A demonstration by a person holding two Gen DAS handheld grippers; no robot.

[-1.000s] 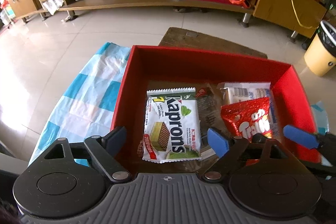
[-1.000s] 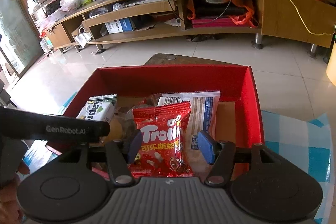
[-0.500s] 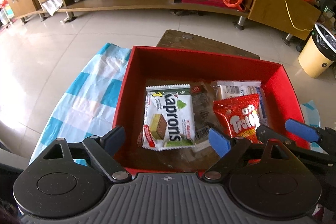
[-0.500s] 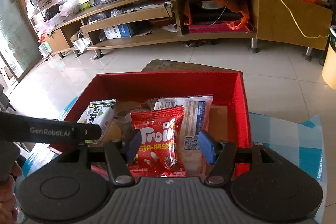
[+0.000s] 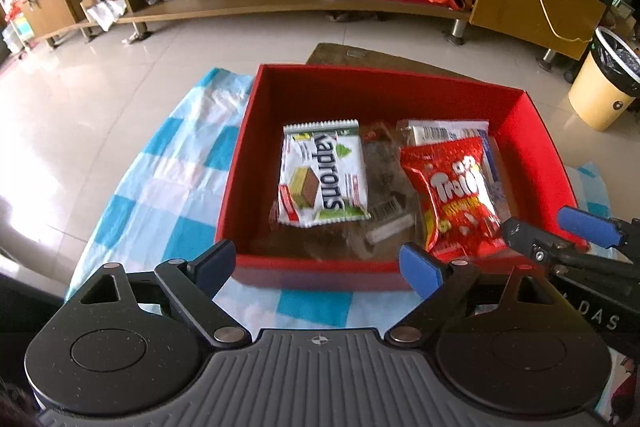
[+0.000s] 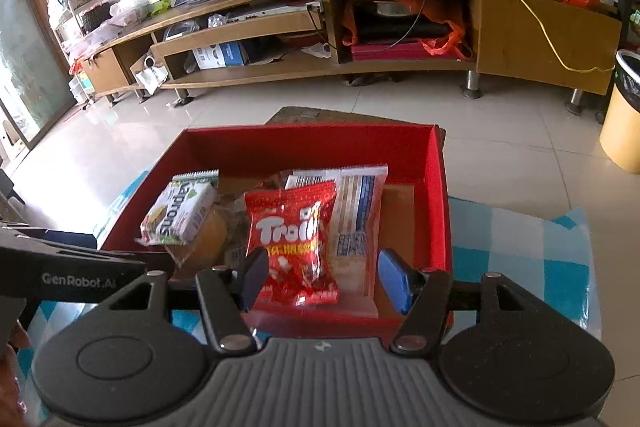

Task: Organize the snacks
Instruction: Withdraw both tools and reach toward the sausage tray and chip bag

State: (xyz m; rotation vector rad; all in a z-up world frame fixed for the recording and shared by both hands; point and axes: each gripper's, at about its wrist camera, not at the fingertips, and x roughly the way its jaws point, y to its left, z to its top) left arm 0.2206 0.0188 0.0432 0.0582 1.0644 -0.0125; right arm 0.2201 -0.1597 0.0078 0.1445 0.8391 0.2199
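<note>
2 grippers over the near edge of a red box (image 5: 536, 163), both pointed down into it. Left gripper (image 5: 316, 265) spread wide, nothing between its fingers, tips hanging just above the box's near wall. Right gripper (image 6: 320, 277) parted about as wide as a packet, not pressing on anything; seen past its tips, the red Trolli bag (image 6: 294, 239) lying loose inside the box. 4 snacks in the box at least: Kaprons wafer pack (image 5: 322, 173) toward the left wall, resting on a clear-wrapped bun (image 6: 208, 239); clear wrapper with a barcode (image 5: 386, 187) in the middle; Trolli bag right of centre, overlapping a white and blue packet (image 6: 356, 211) that reaches toward the far wall. Bare cardboard floor showing along the box's right wall. Box set on a blue and white checked cloth (image 5: 160, 183) that sticks out at the left and right edges. Behind, a tiled floor, a long wooden TV stand (image 6: 540, 27) and a yellow bin (image 5: 600, 87).
</note>
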